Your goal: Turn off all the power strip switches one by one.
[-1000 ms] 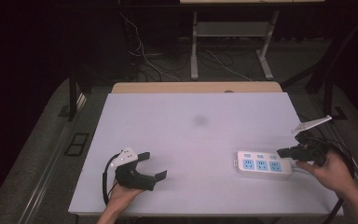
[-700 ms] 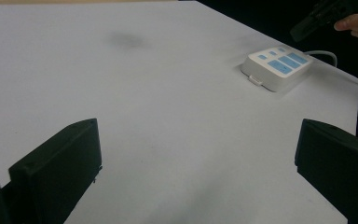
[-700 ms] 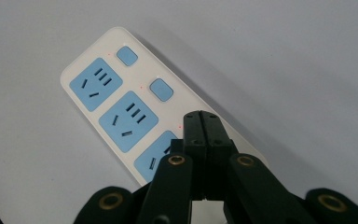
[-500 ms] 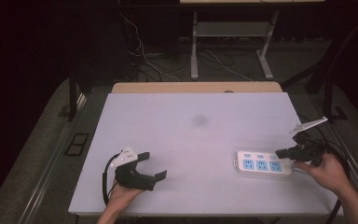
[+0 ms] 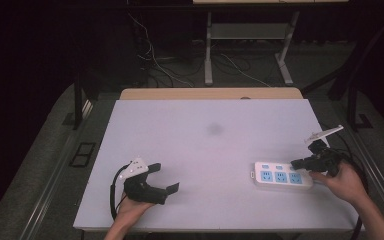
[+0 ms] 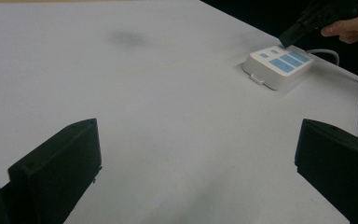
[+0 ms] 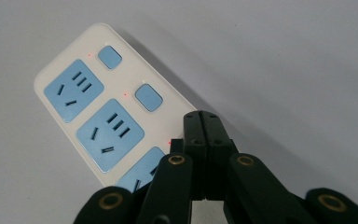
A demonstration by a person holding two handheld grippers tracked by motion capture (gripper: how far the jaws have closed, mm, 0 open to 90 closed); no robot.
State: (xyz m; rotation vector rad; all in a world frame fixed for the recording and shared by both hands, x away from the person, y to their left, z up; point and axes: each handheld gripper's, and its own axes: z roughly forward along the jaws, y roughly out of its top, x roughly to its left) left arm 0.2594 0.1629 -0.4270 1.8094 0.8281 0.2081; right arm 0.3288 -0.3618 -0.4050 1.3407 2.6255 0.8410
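Note:
A white power strip [image 5: 281, 175] with three blue sockets and blue switch buttons lies near the table's right edge, also in the left gripper view [image 6: 279, 65] and close up in the right gripper view [image 7: 102, 112]. Small red lights glow beside its buttons. My right gripper [image 5: 298, 163] is shut, with nothing held, and its tip rests over the strip's end nearest the hand, about where the third button sits [image 7: 204, 119]. My left gripper [image 5: 162, 177] rests open on the table at the front left, with its jaws wide apart and nothing between them [image 6: 196, 158].
The white table [image 5: 205, 125] has a faint dark smudge [image 5: 214, 129] near its middle. The strip's cable [image 6: 324, 53] trails off the right edge. Floor cables and a metal stand's legs [image 5: 245, 60] lie beyond the far edge.
The right gripper has shifted slightly left over the strip's near end. The left gripper has not moved.

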